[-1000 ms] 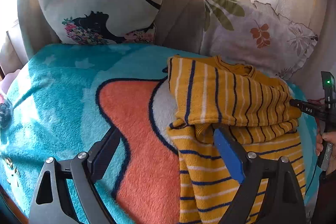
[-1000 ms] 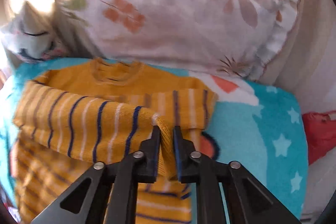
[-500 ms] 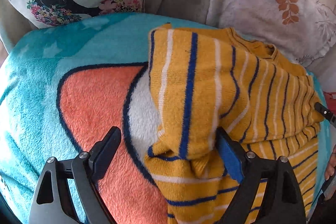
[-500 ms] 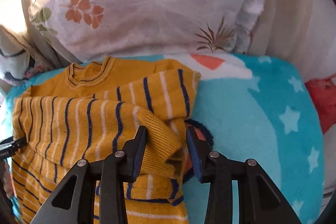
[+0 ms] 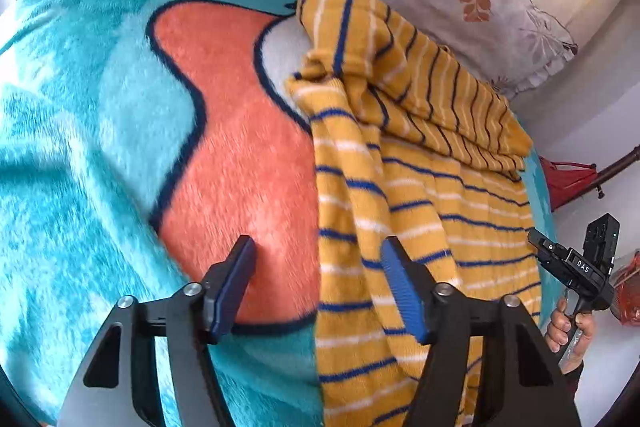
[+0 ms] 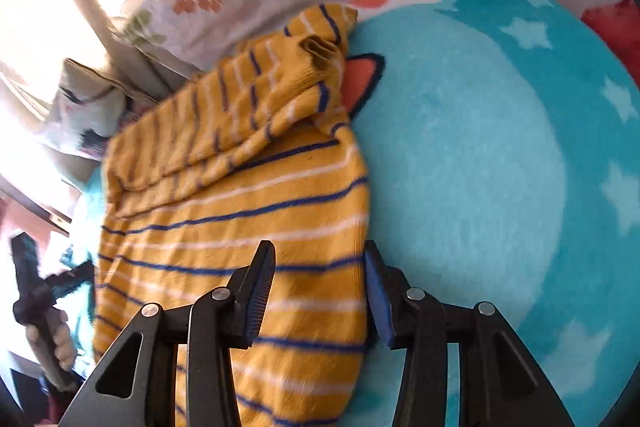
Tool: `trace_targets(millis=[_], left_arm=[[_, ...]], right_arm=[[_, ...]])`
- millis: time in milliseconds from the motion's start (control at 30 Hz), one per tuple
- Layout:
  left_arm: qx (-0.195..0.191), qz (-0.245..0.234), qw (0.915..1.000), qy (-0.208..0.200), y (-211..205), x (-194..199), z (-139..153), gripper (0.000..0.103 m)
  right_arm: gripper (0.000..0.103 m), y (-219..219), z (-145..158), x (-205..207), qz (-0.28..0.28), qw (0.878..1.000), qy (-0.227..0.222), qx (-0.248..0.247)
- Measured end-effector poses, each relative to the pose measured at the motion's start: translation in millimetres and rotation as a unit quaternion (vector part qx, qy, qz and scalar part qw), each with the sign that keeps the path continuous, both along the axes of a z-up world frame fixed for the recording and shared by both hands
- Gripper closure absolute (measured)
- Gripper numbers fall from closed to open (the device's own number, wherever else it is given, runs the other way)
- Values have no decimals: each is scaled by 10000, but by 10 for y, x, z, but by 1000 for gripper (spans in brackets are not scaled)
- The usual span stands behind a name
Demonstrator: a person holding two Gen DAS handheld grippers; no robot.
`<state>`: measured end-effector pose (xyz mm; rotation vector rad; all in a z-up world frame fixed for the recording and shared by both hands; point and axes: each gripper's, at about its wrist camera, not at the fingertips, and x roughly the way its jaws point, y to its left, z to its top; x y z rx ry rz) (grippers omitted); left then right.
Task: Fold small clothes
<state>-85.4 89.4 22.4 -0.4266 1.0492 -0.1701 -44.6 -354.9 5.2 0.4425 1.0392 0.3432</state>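
Sweater (image 5: 420, 187) edge between both fingers | left closing, right opening, neither gripping

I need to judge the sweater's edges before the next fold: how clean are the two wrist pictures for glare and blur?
Left wrist view: the window behind the floral pillow is blown out at top right, the fluffy turquoise blanket smears at left, and the mustard-yellow striped knit sweater reads fairly sharp. Right wrist view: strong glare at upper left, the sweater's left edge is motion-blurred, and fisheye bending curves the blanket.
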Motion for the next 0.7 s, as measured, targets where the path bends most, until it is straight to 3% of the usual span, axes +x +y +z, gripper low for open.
trace_targets(millis=[100, 200, 467, 500, 533, 600, 633, 700], left_arm=[[-132, -240, 9995, -137, -154, -278, 5, 41], [-418, -484, 9978, -196, -288, -552, -53, 41], [-452, -710, 9946, -611, -556, -1090, -79, 43], [-433, -717, 9948, -585, -574, -1117, -79, 63], [-409, -712, 9955, -467, -590, -1124, -105, 93], [-448, -523, 9971, -313, -544, -1099, -139, 94], [-513, -379, 9973, -357, -459, -1128, -108, 94], [-547, -82, 9965, -623, -264, -1240, 42, 94]], right_arm=[[55, 37, -72, -252, 179, 9965, 79, 818], [55, 138, -156, -534, 401, 9910, 99, 1277], [55, 280, -185, -1282, 773, 9845, -268, 1551], [55, 325, -201, -1373, 827, 9848, -285, 1503], [55, 362, -209, -1455, 811, 9860, -354, 1413], [67, 381, -208, -1600, 644, 9894, -546, 1178], [86, 379, -207, -1630, 550, 9918, -588, 989], [92, 346, -176, -1643, 419, 9931, -677, 862]])
